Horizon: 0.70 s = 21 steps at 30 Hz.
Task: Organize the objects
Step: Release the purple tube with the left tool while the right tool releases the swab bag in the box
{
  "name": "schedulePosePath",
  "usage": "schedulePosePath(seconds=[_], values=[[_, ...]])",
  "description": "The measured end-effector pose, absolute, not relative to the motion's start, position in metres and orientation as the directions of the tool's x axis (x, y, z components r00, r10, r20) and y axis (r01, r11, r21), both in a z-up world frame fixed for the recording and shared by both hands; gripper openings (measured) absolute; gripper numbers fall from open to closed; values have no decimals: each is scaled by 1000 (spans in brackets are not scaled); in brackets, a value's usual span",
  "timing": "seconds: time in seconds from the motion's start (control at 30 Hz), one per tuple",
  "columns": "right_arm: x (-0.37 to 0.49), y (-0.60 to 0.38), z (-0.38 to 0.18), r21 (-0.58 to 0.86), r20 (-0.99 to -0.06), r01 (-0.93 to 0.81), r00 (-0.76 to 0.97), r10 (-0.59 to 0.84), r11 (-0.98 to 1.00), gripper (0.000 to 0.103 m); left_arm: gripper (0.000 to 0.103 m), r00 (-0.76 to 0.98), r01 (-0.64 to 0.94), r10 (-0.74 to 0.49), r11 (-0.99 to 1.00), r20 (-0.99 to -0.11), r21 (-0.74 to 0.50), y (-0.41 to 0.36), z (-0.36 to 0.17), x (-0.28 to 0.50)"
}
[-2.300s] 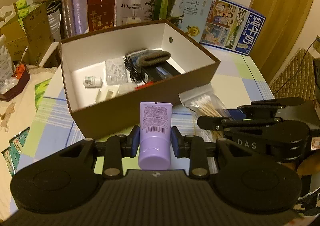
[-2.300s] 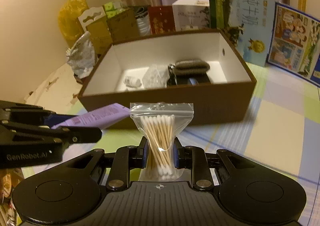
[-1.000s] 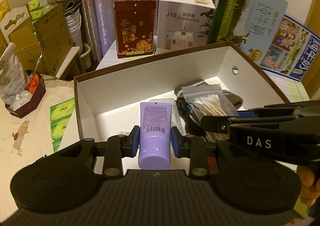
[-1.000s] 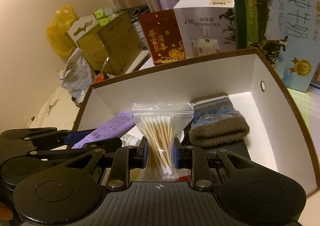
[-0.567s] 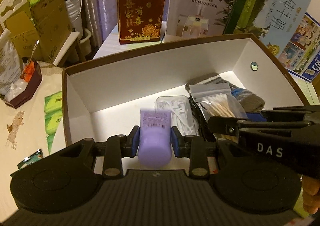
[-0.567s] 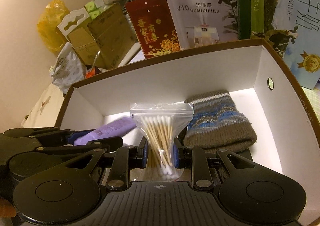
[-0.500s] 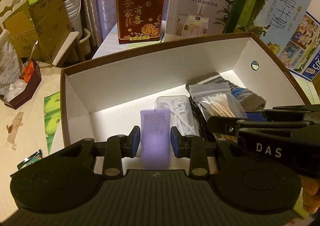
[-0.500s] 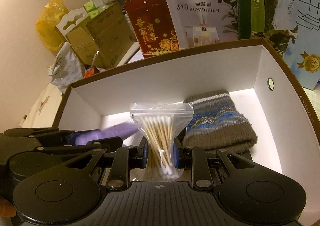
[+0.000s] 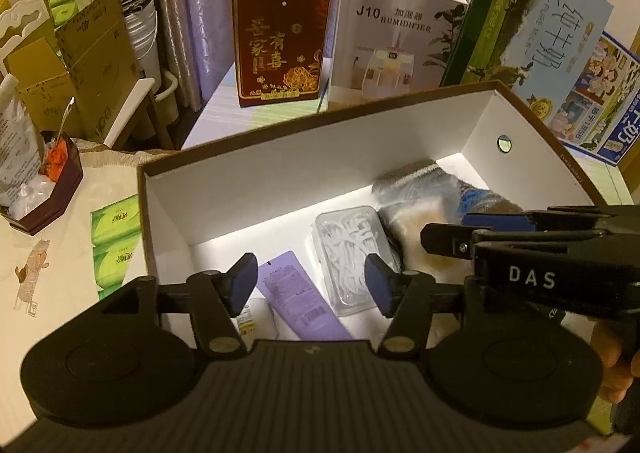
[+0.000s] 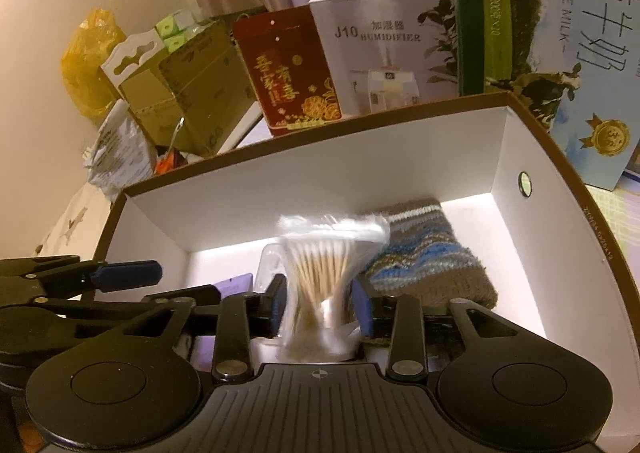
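The left gripper (image 9: 311,285) hangs over the brown box (image 9: 568,173) with its jaws spread wide and nothing between them. Below it, the purple tube (image 9: 298,301) lies flat on the white floor of the box, just beside a clear plastic case (image 9: 348,249) of small white picks.

The right gripper (image 10: 319,307) is also over the box. The bag of cotton swabs (image 10: 324,269) sits between its jaws, blurred; the jaws look parted, with a gap on each side of the bag, so it seems released rather than pinched. A striped knit piece (image 10: 424,265) lies just to the right of the bag. Beyond the box stand a red carton (image 9: 282,41) and a humidifier box (image 9: 394,29).
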State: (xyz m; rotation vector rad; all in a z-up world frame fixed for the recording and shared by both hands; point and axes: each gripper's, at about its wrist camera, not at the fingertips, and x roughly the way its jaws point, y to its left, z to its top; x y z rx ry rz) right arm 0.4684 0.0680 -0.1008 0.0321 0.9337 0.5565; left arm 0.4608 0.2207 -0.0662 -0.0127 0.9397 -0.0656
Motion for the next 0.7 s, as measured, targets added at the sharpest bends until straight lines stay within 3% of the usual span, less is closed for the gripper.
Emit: schedulePosePath(seconds=[0.37, 0.53, 0.7], values=[[459, 48, -82, 246, -737, -417, 506, 448, 875, 75, 89, 623, 46, -72, 997, -779, -55, 226, -47, 447], [446, 35, -73, 232, -722, -390, 544, 427, 891, 93, 94, 641, 58, -79, 997, -764, -55, 224, -37, 434], [431, 26, -61, 223, -702, -369, 582, 412, 902, 101, 98, 663, 80, -71, 996, -745, -23, 218, -29, 422]])
